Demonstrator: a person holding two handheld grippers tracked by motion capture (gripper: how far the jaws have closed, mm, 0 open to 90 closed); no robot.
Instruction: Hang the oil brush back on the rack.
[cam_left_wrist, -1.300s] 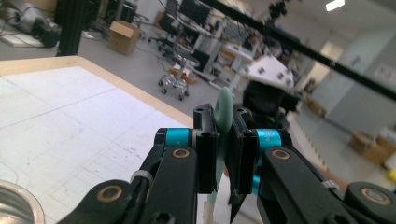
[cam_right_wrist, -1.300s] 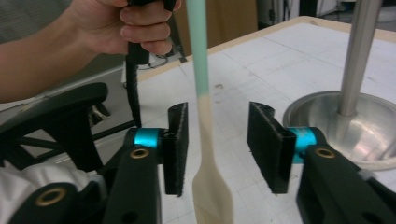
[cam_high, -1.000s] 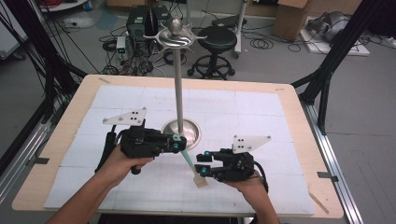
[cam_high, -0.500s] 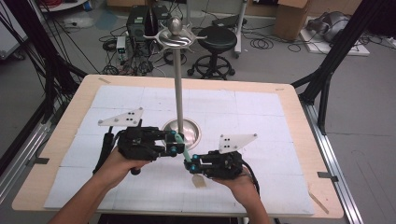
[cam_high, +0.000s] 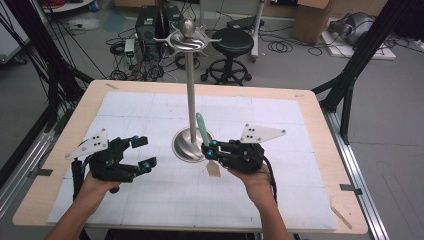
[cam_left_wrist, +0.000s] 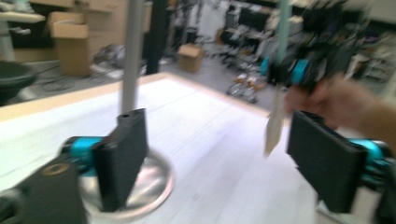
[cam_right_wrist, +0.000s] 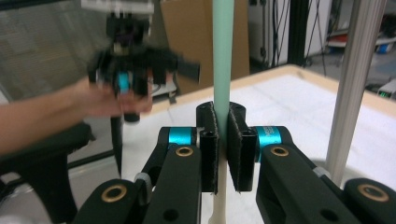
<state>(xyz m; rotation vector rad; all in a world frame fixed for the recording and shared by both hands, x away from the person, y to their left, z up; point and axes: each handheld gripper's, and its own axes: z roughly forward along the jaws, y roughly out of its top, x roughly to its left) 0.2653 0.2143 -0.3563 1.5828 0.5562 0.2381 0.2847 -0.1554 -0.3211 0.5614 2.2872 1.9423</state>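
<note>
A spatula with a mint-green handle (cam_high: 201, 127) and a pale blade (cam_high: 214, 169) stands upright beside the metal stand's pole (cam_high: 191, 90). My right gripper (cam_high: 210, 150) is shut on it where the handle meets the blade. In the right gripper view the pads (cam_right_wrist: 223, 140) clamp the handle (cam_right_wrist: 223, 56). My left gripper (cam_high: 145, 151) is at the front left of the table, its jaws just opened wide with nothing between them. The left gripper view looks between the wide-set jaws (cam_left_wrist: 224, 163) at the spatula blade (cam_left_wrist: 274, 123) and the right gripper (cam_left_wrist: 308, 65) farther off.
The stand has a round steel base (cam_high: 187, 147) and a ring of hooks with a ball on top (cam_high: 187, 37). White gridded paper (cam_high: 150, 200) covers the wooden tabletop (cam_high: 320, 115). Stools, cables and boxes are on the floor beyond the table.
My left gripper has opened, let go of the spatula and drawn back to the left. My right gripper has shut on the spatula and lifted it slightly, upright by the pole.
</note>
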